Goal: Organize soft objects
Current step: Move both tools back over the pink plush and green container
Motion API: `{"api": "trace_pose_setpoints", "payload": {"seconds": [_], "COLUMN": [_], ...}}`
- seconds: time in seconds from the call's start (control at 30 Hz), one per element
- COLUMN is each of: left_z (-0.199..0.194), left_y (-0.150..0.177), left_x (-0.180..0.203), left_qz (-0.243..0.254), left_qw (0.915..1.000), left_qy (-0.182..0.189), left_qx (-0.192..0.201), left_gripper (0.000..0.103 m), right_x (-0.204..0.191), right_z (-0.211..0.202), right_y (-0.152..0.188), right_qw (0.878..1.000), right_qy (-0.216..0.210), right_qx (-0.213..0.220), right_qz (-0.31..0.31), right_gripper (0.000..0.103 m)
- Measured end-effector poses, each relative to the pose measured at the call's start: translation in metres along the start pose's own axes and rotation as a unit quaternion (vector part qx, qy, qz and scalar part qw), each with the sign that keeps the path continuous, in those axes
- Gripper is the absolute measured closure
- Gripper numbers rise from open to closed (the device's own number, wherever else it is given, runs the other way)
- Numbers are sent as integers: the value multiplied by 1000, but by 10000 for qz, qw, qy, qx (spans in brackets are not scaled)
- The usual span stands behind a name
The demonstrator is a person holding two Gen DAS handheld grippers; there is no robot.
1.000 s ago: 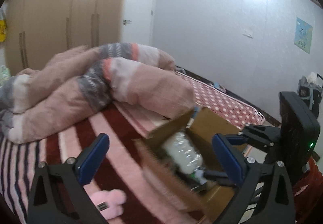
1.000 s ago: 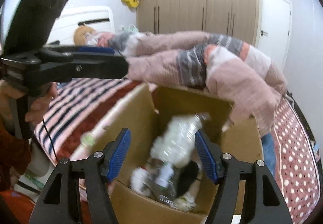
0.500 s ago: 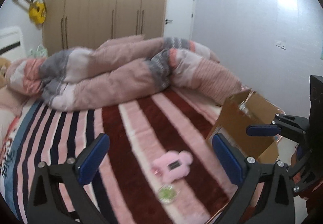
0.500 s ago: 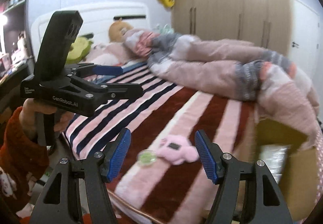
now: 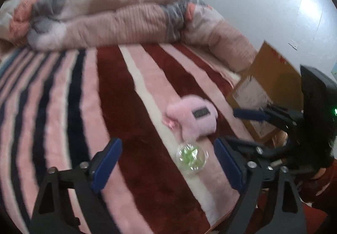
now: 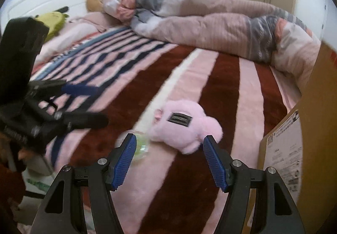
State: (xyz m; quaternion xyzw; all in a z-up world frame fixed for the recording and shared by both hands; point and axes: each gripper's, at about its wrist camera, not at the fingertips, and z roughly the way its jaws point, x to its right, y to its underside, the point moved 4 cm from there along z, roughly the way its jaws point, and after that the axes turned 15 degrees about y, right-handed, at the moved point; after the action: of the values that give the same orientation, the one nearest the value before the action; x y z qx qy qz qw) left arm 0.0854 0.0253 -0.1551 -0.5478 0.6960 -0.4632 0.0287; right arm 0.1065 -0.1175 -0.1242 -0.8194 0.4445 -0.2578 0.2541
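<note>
Beside the cardboard box (image 5: 271, 78), both grippers have been swung down over the pink plush toy (image 6: 183, 126), the left gripper (image 5: 166, 162) just narrowed but empty, the right gripper (image 6: 168, 160) half open and empty, so a pickup looks imminent.

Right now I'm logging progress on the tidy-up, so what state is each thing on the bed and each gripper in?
pink plush toy: lying on the striped blanket, not gripped.
clear ball: resting against the plush, loose.
cardboard box: standing at the bed's edge; top out of view.
quilt: bunched up.
left gripper: open, jaws just been closing, holding nothing.
right gripper: open, empty.
</note>
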Motion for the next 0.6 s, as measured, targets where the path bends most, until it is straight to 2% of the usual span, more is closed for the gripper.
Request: {"api": "trace_pose_setpoints", "payload": {"seconds": [0.17,0.3,0.33,0.43,0.6], "left_z": [34,49,51,54,51], "left_y": [15,22,22,24,29], "left_x": [-6,-1,1,7,10], "left_qz": [-158,52,98,169,188], "left_qw": [9986,9974,9971,9961,9960], "left_qy": [384,508,540,595,627], "left_qx": [-336,-509,-532,-623,-601], "left_gripper": [38,39,40,67,67], "right_x": [10,18,19,24,20], "right_z": [24,30,32,36,41], "right_y": [4,2,2,-2,-8], "right_qw": [9994,9981,9983,9986,9991], "right_qy": [327,598,557,432,206], "right_qx": [-111,-86,-90,-109,-90], "right_qz": [61,94,128,284,364], "right_gripper": [40,37,36,36,36]}}
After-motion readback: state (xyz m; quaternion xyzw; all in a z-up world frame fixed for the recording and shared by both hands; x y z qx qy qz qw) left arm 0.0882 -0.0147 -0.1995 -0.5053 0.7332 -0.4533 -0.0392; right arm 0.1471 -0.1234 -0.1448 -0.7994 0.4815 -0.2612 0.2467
